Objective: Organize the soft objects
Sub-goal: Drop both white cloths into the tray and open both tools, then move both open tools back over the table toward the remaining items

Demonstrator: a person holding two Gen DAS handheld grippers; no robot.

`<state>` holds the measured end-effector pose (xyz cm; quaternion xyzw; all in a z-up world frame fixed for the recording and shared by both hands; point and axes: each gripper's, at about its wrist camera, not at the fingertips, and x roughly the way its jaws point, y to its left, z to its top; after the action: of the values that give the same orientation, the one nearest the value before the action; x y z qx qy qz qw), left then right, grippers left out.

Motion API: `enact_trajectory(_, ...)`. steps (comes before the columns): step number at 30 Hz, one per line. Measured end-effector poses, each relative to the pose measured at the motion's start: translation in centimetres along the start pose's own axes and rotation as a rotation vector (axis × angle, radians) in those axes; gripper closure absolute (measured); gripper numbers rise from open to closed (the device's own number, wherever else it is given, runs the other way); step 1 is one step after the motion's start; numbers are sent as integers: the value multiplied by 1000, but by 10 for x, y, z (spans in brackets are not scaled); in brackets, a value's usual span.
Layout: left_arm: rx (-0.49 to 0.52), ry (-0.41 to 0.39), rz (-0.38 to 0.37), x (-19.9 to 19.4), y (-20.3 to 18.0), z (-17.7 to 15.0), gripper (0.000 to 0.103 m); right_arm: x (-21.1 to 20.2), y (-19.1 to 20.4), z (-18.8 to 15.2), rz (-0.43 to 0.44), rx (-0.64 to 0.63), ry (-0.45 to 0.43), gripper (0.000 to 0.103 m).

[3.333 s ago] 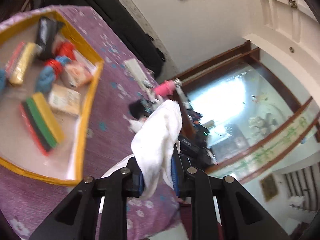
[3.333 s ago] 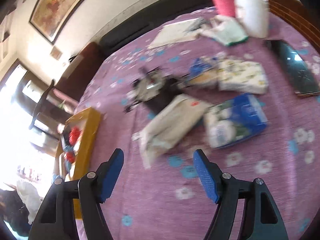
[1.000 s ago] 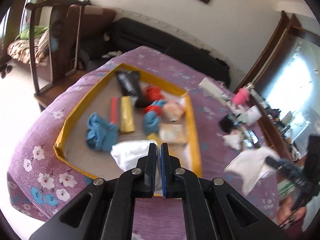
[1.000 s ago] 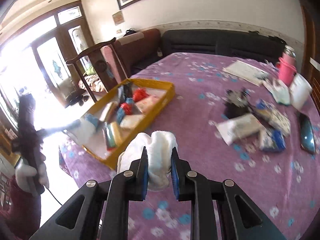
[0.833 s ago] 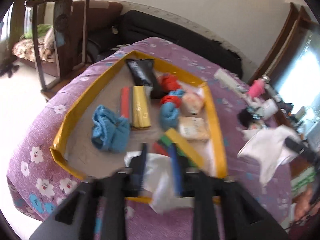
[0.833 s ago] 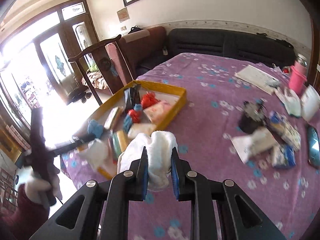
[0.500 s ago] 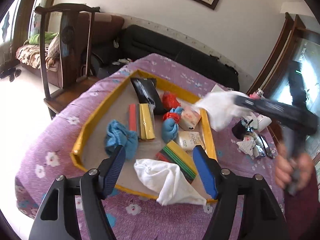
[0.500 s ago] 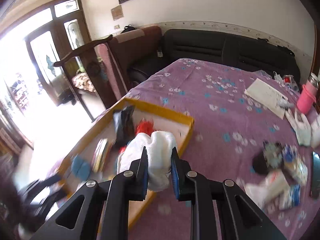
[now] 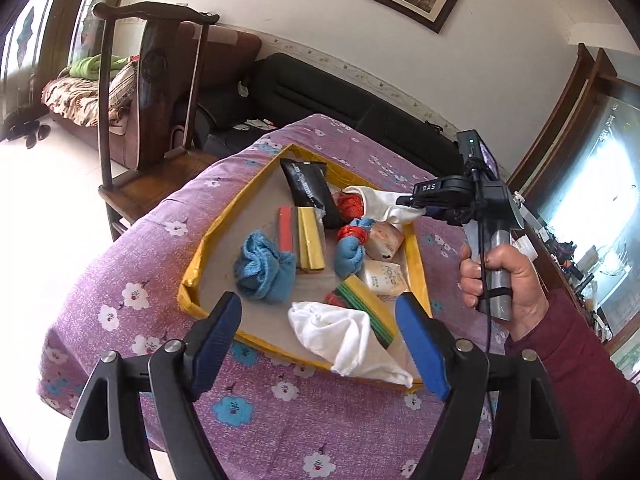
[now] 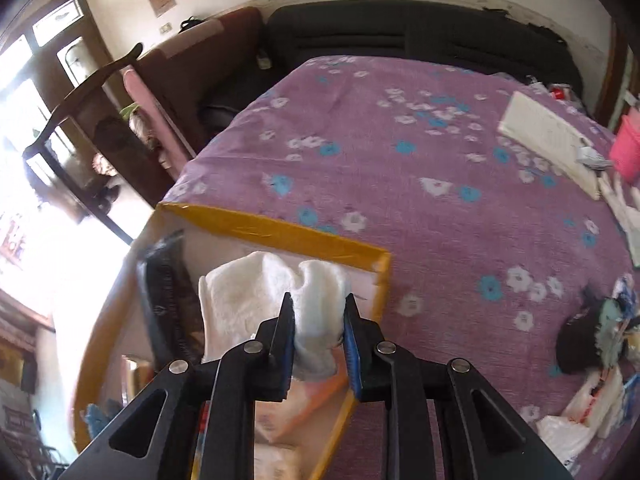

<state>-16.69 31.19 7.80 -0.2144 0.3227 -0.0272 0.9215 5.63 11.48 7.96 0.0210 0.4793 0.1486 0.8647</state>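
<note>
Yellow-rimmed tray point(image 9: 199, 264), white cloth point(image 9: 344, 330), blue cloth point(image 9: 262, 268), purple tablecloth point(image 9: 260, 420) with white and blue flowers.

Readable text in the two views
"DAS" is showing in white letters on the black body of the right gripper point(image 9: 416, 210), and "pace" is showing faintly on the white tissue pack point(image 9: 383, 278) in the yellow tray point(image 9: 420, 256); print on the black pouch point(image 9: 306, 188) is staying too small to read

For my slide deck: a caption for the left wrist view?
Open left gripper above yellow tray; right gripper lowers a white cloth.
</note>
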Motion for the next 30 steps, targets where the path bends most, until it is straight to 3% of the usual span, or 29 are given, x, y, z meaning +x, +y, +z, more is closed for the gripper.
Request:
enact_trajectory(4,21,0,-15,0,-14,-2,24,-45,-14,-6,-7,-15,-108,52)
enact_trajectory(6,31,2,-22,2,-22,-3,24,-73,-20,-10,-31,-37,-178,33)
enact_trajectory(7,38,4,-28,2,-28,-4,24,-85,-23,-14,-44,-47,-207,31)
enact_trajectory(9,52,7,-40,3,-38,-6,24,-108,-31,-26,-66,-71,-246,30)
enact_trajectory(15,120,27,-74,6,-79,-17,24,-142,-63,-69,-64,-102,-252,30)
enact_trajectory(19,169,51,-95,10,-104,-24,23,-159,-107,-107,-100,-82,-245,28)
enact_trajectory(27,252,153,-172,39,-162,-44,23,-182,-251,-166,-167,210,-230,27)
enact_trajectory(30,289,199,-187,58,-185,-50,23,-184,-284,-178,-173,288,-249,27)
